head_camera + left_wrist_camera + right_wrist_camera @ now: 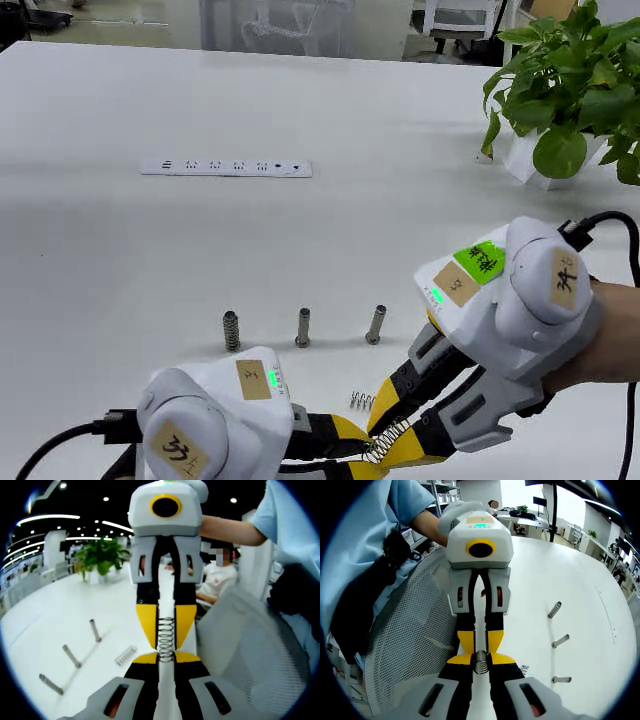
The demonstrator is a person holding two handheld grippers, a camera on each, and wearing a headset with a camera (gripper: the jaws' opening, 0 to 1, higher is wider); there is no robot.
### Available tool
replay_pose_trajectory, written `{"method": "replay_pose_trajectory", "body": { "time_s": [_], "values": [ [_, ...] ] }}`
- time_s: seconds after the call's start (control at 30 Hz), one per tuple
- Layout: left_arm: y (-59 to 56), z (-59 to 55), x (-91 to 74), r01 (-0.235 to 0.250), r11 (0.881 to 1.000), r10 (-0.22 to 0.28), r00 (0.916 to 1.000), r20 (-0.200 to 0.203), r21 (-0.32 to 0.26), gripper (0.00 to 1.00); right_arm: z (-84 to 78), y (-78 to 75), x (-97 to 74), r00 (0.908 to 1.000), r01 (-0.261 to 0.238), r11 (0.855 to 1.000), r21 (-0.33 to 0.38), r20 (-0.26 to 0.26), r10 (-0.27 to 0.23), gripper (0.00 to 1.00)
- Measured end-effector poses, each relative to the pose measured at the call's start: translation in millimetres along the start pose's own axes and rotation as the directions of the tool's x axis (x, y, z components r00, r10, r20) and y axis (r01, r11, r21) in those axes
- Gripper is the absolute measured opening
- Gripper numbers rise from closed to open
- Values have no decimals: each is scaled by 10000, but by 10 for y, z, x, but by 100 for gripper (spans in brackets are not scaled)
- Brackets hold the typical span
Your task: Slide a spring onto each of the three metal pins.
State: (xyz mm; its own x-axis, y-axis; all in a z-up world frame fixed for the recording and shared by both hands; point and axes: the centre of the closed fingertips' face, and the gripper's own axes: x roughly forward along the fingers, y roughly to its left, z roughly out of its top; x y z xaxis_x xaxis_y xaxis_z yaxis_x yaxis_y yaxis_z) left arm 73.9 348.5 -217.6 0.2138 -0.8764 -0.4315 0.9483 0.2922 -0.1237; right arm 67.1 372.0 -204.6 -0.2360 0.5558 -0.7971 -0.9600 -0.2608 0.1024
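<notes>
Steel spring (385,440), clamped at once by the closed left gripper (165,659) and closed right gripper (480,659), hangs to the near right of the sprung pin (231,331); I judge a handover for the second pin, needing one release, then alignment over the bare pin (303,327) beside it.

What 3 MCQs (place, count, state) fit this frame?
1. Where does the loose spring lie?
A. in a tray
B. on the table by the gripper tips
C. on the floor
2. How many pins already carry a spring?
A. none
B. three
C. one
3. The held spring is:
A. pinched between left gripper and right gripper
B. lying flat
C. seated on the middle pin

B: it rests on bare tabletop just beyond the tips.
C: in the head view just the left-hand pin is coiled.
A: both grippers' yellow tips close on it.
</notes>
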Motion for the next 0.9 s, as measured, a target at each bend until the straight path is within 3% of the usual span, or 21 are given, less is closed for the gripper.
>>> {"method": "replay_pose_trajectory", "body": {
  "time_s": [0.27, 0.47, 0.9],
  "values": [
    [-29, -6, 4, 112, 9999, -112, 9999, -6, -47, 10, -7, 31, 7, 9999, -115, 9999, 99, -109, 116, 12],
    [-77, -31, 24, 344, 9994, -345, 9993, -134, -80, 10, -52, 84, 28, 9982, -371, 9993, -57, -484, 368, 12],
    [-53, -31, 0, 219, 9994, -219, 9998, 14, -285, 11, -40, 52, 29, 9987, -252, 9997, 26, -451, 253, 12]
  ]
}}
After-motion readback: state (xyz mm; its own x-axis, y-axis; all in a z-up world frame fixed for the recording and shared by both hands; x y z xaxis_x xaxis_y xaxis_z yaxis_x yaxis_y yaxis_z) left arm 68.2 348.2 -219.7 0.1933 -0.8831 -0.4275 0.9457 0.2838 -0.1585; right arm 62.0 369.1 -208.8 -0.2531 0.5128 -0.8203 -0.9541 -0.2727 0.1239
